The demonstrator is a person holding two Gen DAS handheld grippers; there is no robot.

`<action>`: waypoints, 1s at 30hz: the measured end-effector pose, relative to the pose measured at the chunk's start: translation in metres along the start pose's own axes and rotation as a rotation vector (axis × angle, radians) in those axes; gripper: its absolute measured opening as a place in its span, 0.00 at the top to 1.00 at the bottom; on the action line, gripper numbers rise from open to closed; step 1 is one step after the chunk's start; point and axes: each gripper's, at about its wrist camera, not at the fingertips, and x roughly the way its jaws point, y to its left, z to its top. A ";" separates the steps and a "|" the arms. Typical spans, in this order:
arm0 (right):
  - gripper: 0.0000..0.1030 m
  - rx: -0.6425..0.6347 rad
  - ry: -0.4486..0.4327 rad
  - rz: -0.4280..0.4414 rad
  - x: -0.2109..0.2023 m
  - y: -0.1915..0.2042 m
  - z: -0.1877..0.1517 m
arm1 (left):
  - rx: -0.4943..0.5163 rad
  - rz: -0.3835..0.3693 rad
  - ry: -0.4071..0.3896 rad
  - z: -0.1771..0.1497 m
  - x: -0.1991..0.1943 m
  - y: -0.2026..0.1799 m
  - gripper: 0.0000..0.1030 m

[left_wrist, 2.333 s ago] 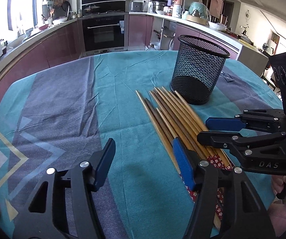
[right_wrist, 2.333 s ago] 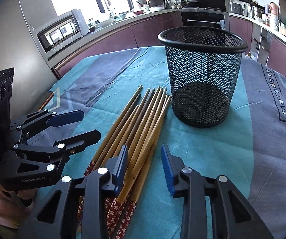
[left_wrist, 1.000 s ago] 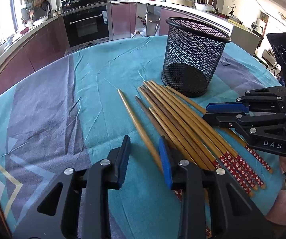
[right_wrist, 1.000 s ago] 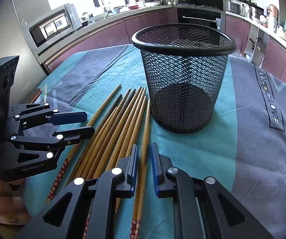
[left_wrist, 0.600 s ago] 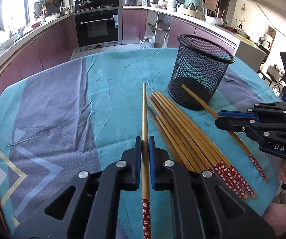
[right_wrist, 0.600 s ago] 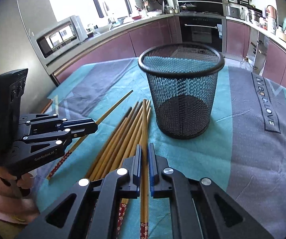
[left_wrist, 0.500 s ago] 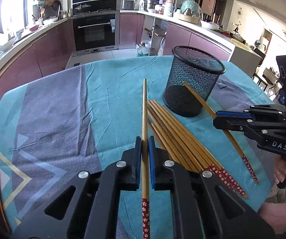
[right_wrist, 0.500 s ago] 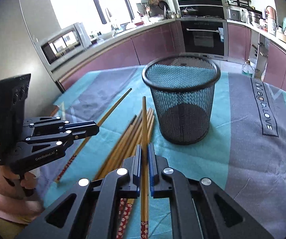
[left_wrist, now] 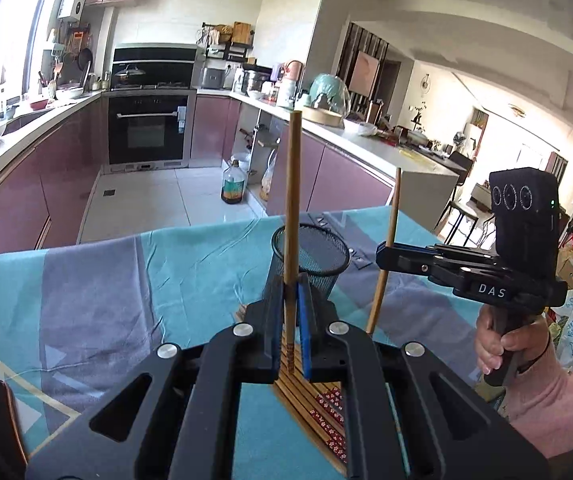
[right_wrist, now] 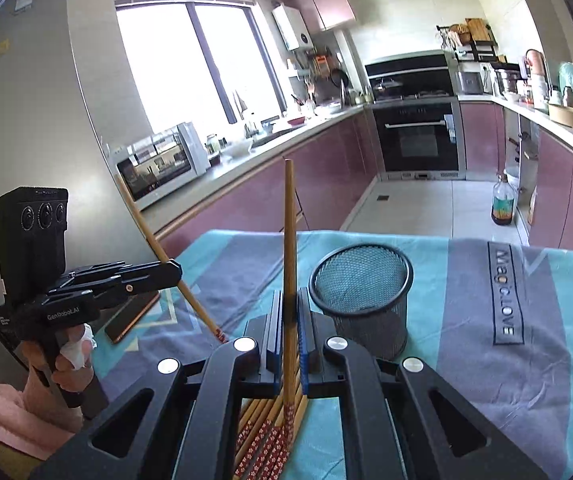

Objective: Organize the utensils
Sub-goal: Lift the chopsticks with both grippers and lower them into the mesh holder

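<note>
Teal and grey cloth (left_wrist: pixel 98 280) covers the table, and its far edge drops off toward the white kitchen floor. Lots of bare cloth lies open on the left side in the left wrist view. A dark phone (right_wrist: pixel 132 316) lies flat near the cloth's left edge in the right wrist view.

The left gripper (left_wrist: pixel 291 308) is clamped tight on one wooden chopstick (left_wrist: pixel 292 184). That stick stands almost straight up, plain tip high, red flowered end low between the blue pads. In the right wrist view the same gripper (right_wrist: pixel 172 270) shows from the side, and its stick (right_wrist: pixel 146 228) leans up and to the left. "GenRobot.AI" is written on its body.

The black mesh cup (left_wrist: pixel 310 252) stands upright on the cloth, just past both grippers, mouth open to the top.

The right gripper (right_wrist: pixel 290 320) is squeezed on a second chopstick (right_wrist: pixel 289 232), also pointing nearly straight up. Seen from the left wrist view, this gripper (left_wrist: pixel 382 254) has "DAS" on it, and a hand (left_wrist: pixel 502 340) in a pink sleeve holds its handle.

More chopsticks (right_wrist: pixel 270 436) lie flat in a bunch under the grippers, flowered ends toward the cameras.

"MagicLOVE" is printed on the cloth's grey band (right_wrist: pixel 504 292) at the right.
</note>
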 end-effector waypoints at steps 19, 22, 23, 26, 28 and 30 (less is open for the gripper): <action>0.95 -0.084 -0.176 -0.052 -0.033 -0.006 0.088 | 0.060 -0.022 -0.148 0.099 -0.009 -0.050 0.93; 0.95 -0.077 -0.179 -0.070 -0.029 -0.016 0.096 | 0.055 -0.019 -0.137 0.109 0.000 -0.056 0.93; 0.95 -0.073 -0.174 -0.073 -0.027 -0.019 0.097 | 0.054 -0.020 -0.130 0.112 0.005 -0.057 0.93; 0.95 -0.057 -0.145 -0.079 -0.013 -0.027 0.094 | 0.051 -0.015 -0.087 0.114 0.026 -0.059 0.93; 0.95 -0.048 -0.113 -0.079 0.000 -0.030 0.090 | 0.047 -0.014 -0.049 0.113 0.039 -0.059 0.93; 0.95 -0.044 -0.073 -0.081 0.013 -0.034 0.087 | 0.048 -0.011 -0.011 0.108 0.056 -0.058 0.93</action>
